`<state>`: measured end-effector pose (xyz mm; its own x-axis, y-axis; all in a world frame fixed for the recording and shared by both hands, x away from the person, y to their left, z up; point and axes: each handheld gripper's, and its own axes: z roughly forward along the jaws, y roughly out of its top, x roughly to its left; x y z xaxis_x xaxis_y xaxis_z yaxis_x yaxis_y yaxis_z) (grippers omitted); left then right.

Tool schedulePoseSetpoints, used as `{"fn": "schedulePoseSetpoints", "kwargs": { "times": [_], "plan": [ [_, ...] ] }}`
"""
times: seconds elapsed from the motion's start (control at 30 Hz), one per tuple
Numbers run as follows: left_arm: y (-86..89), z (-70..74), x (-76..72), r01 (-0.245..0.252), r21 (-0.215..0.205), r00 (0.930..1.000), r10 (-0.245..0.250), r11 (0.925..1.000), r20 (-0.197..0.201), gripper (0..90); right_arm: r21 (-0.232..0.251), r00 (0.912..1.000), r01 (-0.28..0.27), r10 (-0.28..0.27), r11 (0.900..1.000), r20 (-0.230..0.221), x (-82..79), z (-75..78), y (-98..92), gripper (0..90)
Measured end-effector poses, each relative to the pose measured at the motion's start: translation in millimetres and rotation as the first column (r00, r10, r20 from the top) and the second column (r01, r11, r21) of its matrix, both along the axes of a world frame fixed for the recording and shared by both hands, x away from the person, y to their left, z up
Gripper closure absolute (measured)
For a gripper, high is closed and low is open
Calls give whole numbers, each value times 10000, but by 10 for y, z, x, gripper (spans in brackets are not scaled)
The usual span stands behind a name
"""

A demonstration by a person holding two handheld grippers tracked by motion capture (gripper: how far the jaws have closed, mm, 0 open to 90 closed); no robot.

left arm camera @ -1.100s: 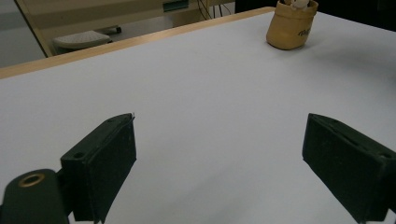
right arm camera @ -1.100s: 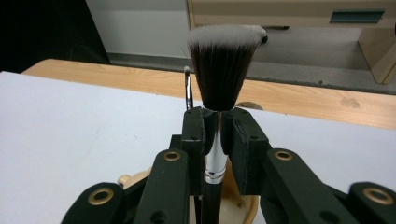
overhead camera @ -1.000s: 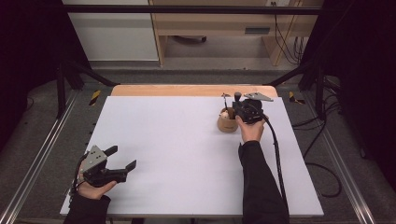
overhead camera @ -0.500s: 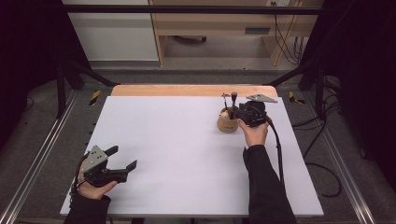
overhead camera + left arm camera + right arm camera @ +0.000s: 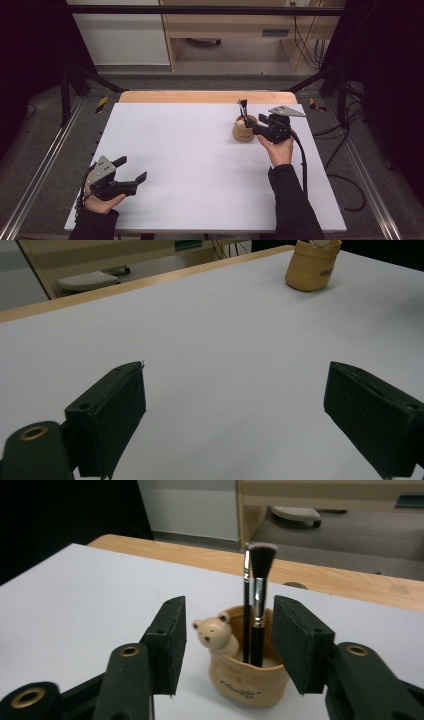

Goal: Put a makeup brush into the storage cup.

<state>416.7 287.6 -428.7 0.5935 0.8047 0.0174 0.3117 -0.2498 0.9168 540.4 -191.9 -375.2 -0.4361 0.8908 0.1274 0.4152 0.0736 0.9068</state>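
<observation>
A tan pot [image 5: 244, 132] with a small bear figure [image 5: 215, 632] stands at the back right of the white table [image 5: 200, 150]. Two black makeup brushes [image 5: 256, 610] stand upright in it. My right gripper [image 5: 256, 128] sits just right of the pot and points at it. Its jaws have just been opening. In the right gripper view the pot [image 5: 248, 682] and brushes show in the gap of my right gripper [image 5: 229, 630], and neither pad touches them. My left gripper [image 5: 133, 169] rests open and empty at the front left, far from the pot [image 5: 311, 267].
A wooden strip [image 5: 205, 96] runs along the table's far edge. Behind it is a pale cabinet [image 5: 120, 35] and a wooden bench [image 5: 235, 25]. Metal rails [image 5: 45, 165] flank the table, and a black cable [image 5: 302, 165] trails along the right forearm.
My right gripper has drawn back from the pot, toward the person and slightly up, and its jaws have spread apart. The brushes stay standing in the pot. My left gripper has not moved.
</observation>
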Motion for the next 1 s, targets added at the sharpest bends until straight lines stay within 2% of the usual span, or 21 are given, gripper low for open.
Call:
{"fn": "schedulePoseSetpoints", "kwargs": {
  "times": [0.33,0.57,0.67,1.0],
  "plan": [
    [3,6,-1,-37,-37,10000,37,10000,-2,88,-28,9961,-848,848,9964,248,-284,22,46,314],
    [0,6,-1,-21,-17,10000,21,10000,-30,86,57,9934,-1067,1063,9943,431,-470,-1,-4,217],
    [-4,5,-1,-11,-23,10000,11,10000,-55,84,-47,9925,-1117,1118,9937,490,-553,-27,-25,160],
    [-21,1,2,14,-27,9999,-14,10000,-140,69,-230,9907,-1213,1225,9923,598,-757,-86,-56,91]
  ]
}}
